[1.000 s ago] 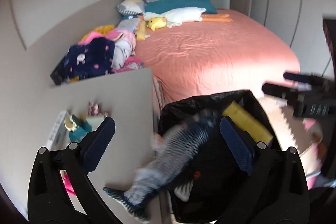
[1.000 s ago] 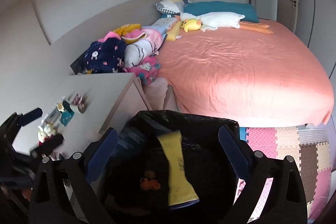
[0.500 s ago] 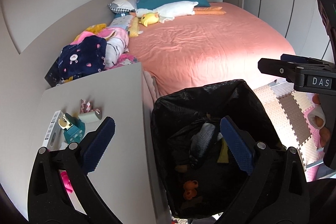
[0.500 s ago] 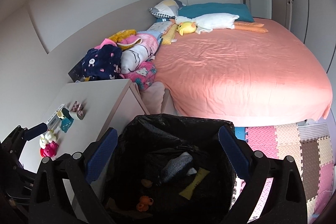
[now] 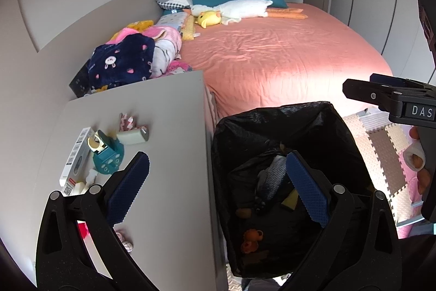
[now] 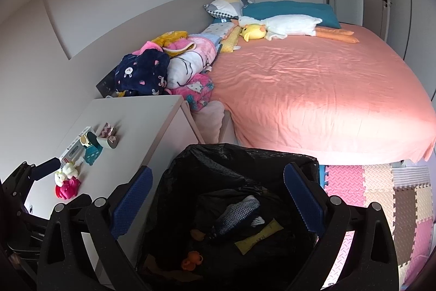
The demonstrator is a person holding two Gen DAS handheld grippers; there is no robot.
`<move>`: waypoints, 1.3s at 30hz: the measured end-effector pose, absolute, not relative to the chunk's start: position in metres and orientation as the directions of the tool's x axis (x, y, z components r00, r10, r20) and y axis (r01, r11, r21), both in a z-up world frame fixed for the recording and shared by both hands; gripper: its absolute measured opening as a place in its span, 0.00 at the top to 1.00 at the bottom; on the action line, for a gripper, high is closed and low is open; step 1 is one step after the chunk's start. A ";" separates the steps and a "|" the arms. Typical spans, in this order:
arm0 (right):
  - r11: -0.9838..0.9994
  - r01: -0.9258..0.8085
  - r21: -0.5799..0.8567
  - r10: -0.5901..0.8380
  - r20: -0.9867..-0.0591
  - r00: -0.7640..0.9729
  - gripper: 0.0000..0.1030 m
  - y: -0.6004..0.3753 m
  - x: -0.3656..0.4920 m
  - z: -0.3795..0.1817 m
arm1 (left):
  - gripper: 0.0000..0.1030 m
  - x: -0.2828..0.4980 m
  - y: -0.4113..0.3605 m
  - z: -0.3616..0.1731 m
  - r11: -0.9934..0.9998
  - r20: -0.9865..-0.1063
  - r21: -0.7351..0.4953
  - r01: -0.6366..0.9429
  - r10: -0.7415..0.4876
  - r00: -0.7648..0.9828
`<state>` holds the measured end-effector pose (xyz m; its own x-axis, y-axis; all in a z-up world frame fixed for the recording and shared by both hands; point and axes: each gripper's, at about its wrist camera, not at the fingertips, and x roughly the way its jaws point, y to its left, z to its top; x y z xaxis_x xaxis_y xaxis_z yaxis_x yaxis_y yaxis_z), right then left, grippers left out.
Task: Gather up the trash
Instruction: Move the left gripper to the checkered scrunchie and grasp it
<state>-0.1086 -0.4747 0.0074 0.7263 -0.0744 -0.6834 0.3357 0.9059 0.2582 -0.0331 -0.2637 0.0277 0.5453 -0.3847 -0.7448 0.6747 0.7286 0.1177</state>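
- We hold the left hand-held gripper (image 5: 218,184) tilted downward, its blue-padded fingers (image 5: 130,187) spread wide with nothing between them; one finger hangs above the counter (image 5: 169,127), the other above the bin bag (image 5: 272,116).
- We hold the right hand-held gripper (image 6: 218,195) in much the same downward pose, directly over the bag's mouth, fingers (image 6: 302,198) just as far apart and empty.
- From the left wrist view, the right hand-held gripper shows at the right edge (image 5: 387,97), level with the far rim of the bag; our fingers (image 5: 415,157) wrap its handle.
- From the right wrist view, the left hand-held gripper sits at the lower left edge (image 6: 30,176), beside the counter.
- The black bin bag (image 6: 245,154) stands open on the floor just beside the counter, near the foot of the bed (image 6: 313,89).
- The trash lies at the bottom of the bag: a striped grey piece (image 6: 237,212), a yellow wrapper (image 6: 257,236) touching it, and small orange bits (image 6: 192,259).
- On the counter sit a teal bottle (image 5: 107,154), a white box (image 5: 75,154), a small roll (image 5: 133,137) and a pink toy (image 6: 68,187).
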 end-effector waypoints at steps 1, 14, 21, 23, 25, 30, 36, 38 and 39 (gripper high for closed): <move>0.907 0.331 0.259 -0.070 -0.684 0.726 0.06 -0.473 -0.107 0.007 | 0.06 -0.032 -0.262 0.027 0.733 -0.746 0.118 0.670 -0.380 0.547; 0.943 0.211 0.260 0.030 -0.693 0.720 0.06 -0.432 -0.067 0.003 | 0.06 -0.014 -0.215 0.013 0.823 -0.772 0.113 0.557 -0.280 0.571; 0.957 0.132 0.258 0.091 -0.699 0.709 0.06 -0.404 -0.044 -0.001 | 0.06 -0.006 -0.181 0.005 0.880 -0.784 0.100 0.465 -0.219 0.581; 0.960 0.107 0.257 0.108 -0.698 0.708 0.06 -0.395 -0.038 -0.003 | 0.06 -0.005 -0.170 0.001 0.896 -0.787 0.090 0.436 -0.204 0.582; 0.962 0.089 0.259 0.122 -0.698 0.705 0.06 -0.389 -0.033 -0.004 | 0.06 -0.004 -0.160 -0.003 0.909 -0.790 0.082 0.408 -0.191 0.583; 0.967 0.033 0.254 0.162 -0.706 0.689 0.06 -0.370 -0.023 -0.008 | 0.06 -0.001 -0.133 -0.018 0.945 -0.815 0.025 0.326 -0.170 0.554; 0.969 -0.010 0.248 0.189 -0.711 0.677 0.06 -0.356 -0.016 -0.009 | 0.18 0.005 -0.108 -0.037 0.966 -0.835 -0.044 0.253 -0.174 0.522; 0.969 -0.017 0.248 0.194 -0.711 0.676 0.06 -0.353 -0.015 -0.009 | 0.24 0.006 -0.106 -0.045 0.969 -0.844 -0.045 0.244 -0.168 0.510; 0.969 -0.020 0.247 0.196 -0.711 0.675 0.06 -0.352 -0.014 -0.009 | 0.29 0.007 -0.105 -0.049 0.970 -0.850 -0.045 0.240 -0.163 0.501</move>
